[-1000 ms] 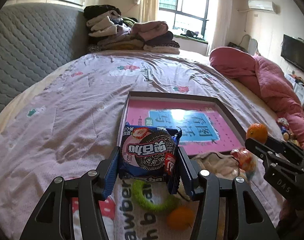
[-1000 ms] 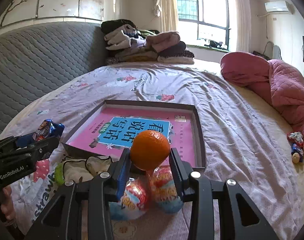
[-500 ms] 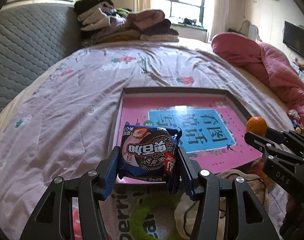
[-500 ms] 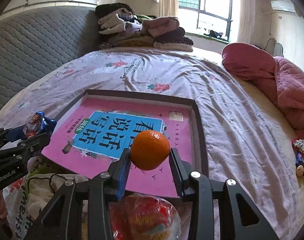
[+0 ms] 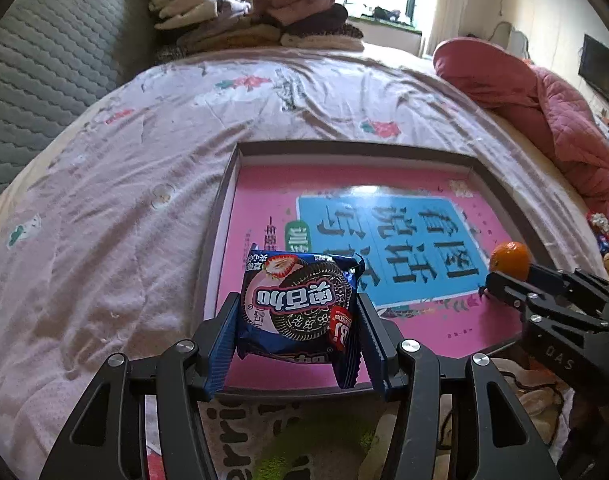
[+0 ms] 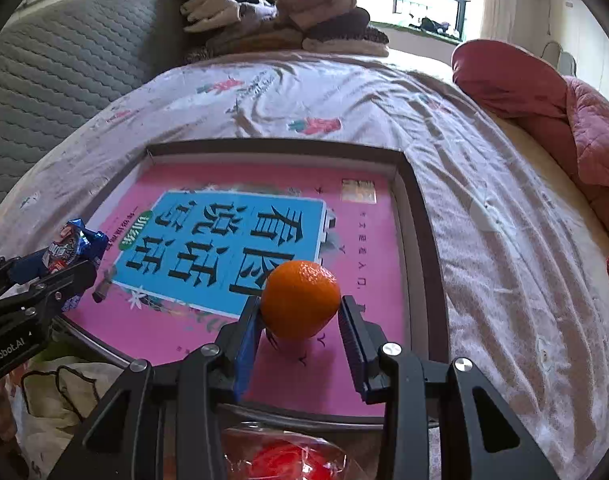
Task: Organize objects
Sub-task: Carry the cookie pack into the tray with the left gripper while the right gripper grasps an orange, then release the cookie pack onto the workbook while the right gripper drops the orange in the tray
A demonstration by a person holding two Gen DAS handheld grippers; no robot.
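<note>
My left gripper (image 5: 298,336) is shut on a blue cookie packet (image 5: 298,304), held just above the near left part of a shallow tray (image 5: 220,208) lined with a pink and blue printed sheet. In the right wrist view my right gripper (image 6: 300,320) is shut on an orange (image 6: 300,300), which hangs over the tray's near right part (image 6: 418,240). Each gripper shows in the other's view: the right gripper with the orange (image 5: 510,258) at the right, the left gripper with the packet (image 6: 70,244) at the left.
The tray lies on a bed with a pale floral sheet (image 5: 104,208). A pile of folded clothes (image 5: 244,16) sits at the bed's far end, a pink quilt (image 5: 544,112) at the right. Bagged snacks (image 6: 288,456) and a cloth bag (image 6: 64,392) lie close below the grippers.
Both grippers have moved forward and down over the tray with their loads. The green ring and the loose orange near the front edge have dropped out of the left wrist view.
</note>
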